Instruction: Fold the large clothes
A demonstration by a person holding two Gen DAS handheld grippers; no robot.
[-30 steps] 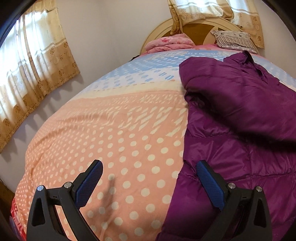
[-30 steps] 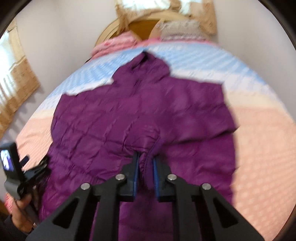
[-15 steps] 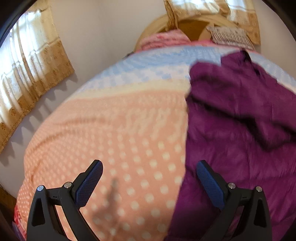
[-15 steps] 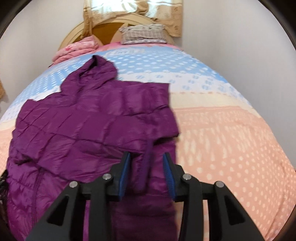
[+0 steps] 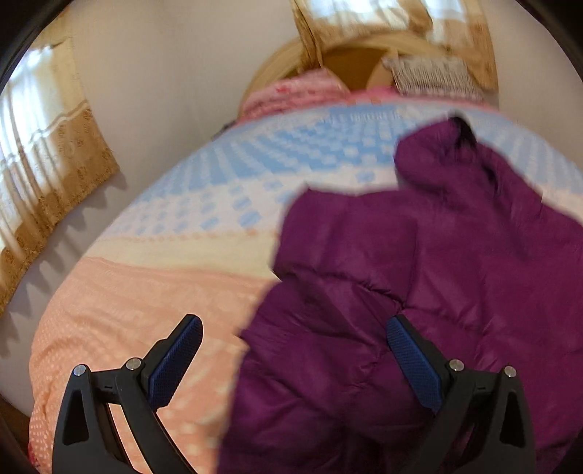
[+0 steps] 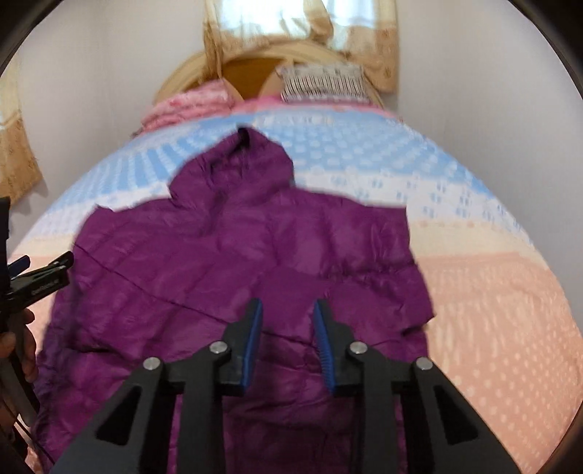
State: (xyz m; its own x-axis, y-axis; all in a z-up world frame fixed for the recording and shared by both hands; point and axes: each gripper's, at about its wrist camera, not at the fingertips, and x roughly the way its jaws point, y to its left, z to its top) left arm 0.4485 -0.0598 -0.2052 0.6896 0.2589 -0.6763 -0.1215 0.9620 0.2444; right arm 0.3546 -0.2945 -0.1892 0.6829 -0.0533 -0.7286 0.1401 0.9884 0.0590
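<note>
Left gripper [image 5: 293,341] hangs over the jacket's [image 5: 419,291] left edge, jaws wide, nothing held. Right gripper [image 6: 288,330] hangs above the jacket, jaws part-open, nothing held. Jacket lies spread on the bed [image 6: 492,291].

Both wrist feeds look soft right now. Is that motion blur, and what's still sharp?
Left wrist view: purple jacket and dotted bedspread smeared, left gripper crisp. Right wrist view: same smear on the jacket, right gripper sharp; window blown out.
</note>
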